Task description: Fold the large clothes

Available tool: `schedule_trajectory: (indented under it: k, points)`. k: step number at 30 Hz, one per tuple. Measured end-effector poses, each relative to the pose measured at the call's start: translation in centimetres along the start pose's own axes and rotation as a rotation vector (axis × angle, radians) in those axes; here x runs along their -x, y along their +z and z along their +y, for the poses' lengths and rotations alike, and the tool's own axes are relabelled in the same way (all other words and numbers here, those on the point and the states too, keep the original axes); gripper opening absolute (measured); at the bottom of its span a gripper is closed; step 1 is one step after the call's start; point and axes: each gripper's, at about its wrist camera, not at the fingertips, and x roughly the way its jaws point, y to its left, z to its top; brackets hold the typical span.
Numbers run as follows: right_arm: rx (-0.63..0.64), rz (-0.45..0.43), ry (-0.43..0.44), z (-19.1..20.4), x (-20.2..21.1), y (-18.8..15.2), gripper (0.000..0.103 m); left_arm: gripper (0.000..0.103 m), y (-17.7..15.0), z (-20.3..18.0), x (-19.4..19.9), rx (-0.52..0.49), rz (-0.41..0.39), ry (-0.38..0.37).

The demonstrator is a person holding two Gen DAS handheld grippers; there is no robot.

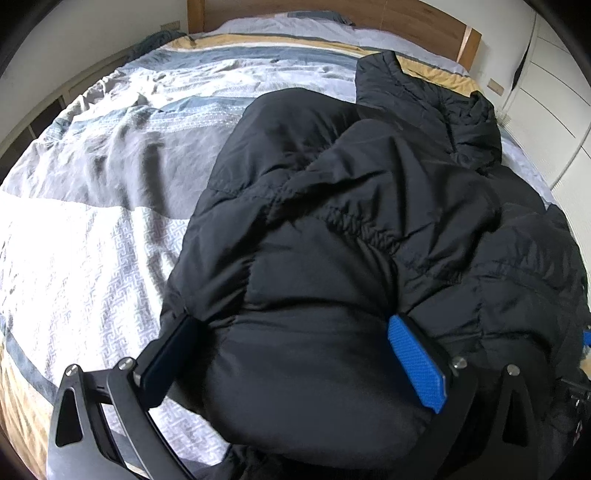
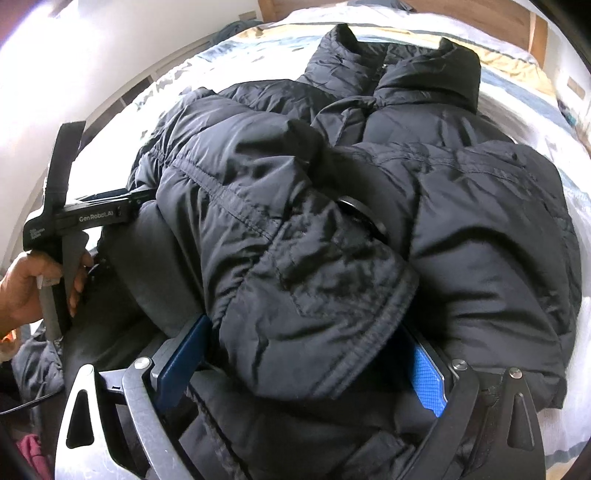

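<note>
A black puffer jacket (image 1: 351, 221) lies bunched on the bed, collar toward the headboard; it also fills the right wrist view (image 2: 369, 206). My left gripper (image 1: 291, 328) is open, its blue-padded fingers (image 1: 413, 362) wide apart on either side of a puffy fold at the jacket's near edge. My right gripper (image 2: 310, 350) is open too, its fingers (image 2: 428, 373) straddling a sleeve cuff (image 2: 347, 314) that lies on the jacket's near hem. The left gripper's body and the hand holding it show at the left of the right wrist view (image 2: 74, 218).
The bed (image 1: 92, 206) has a grey, blue and yellow patterned cover, with a wooden headboard (image 1: 332, 11) at the far end. White cupboards (image 1: 554, 110) stand to the right. Dark clothes (image 2: 37, 365) lie at the lower left.
</note>
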Motion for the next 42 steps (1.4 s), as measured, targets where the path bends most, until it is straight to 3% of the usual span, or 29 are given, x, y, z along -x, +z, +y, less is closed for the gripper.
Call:
schedule_trajectory:
  k: [7, 14, 20, 24, 29, 34, 37, 39, 42]
  points:
    - [0.017, 0.046, -0.029, -2.0, 2.2, -1.3, 0.096, 0.103, 0.2, 2.9, 1.3, 0.066, 0.060, -0.021]
    - [-0.082, 0.048, -0.059, -5.1, 4.8, -1.8, 0.096, 0.103, 0.7, 4.8, 3.7, 0.083, 0.038, 0.065]
    - [-0.144, -0.020, -0.115, -8.1, 7.1, -0.4, 0.096, 0.103, 3.0, 7.3, 4.9, 0.124, 0.011, 0.151]
    - [-0.233, -0.085, -0.143, -11.8, 7.5, 1.6, 0.096, 0.103, 6.3, 7.6, 4.6, 0.125, -0.028, 0.131]
    - [-0.337, -0.187, -0.163, -16.4, 7.4, 5.4, 0.096, 0.103, 11.7, 6.9, 3.0, 0.110, -0.058, 0.047]
    - [-0.395, -0.272, -0.125, -20.1, 6.3, 10.6, 0.096, 0.103, 18.7, 4.8, -0.5, 0.125, -0.095, -0.099]
    - [-0.395, -0.312, -0.104, -21.4, 4.8, 14.0, 0.096, 0.103, 22.9, 2.7, -3.2, 0.122, -0.107, -0.205]
    - [-0.405, -0.332, -0.089, -22.6, 3.8, 16.2, 0.096, 0.103, 25.9, 1.3, -5.8, 0.155, -0.085, -0.326]
    - [-0.444, -0.365, -0.032, -24.5, 1.6, 20.0, 0.096, 0.103, 29.1, -0.7, -9.5, 0.214, -0.061, -0.448]
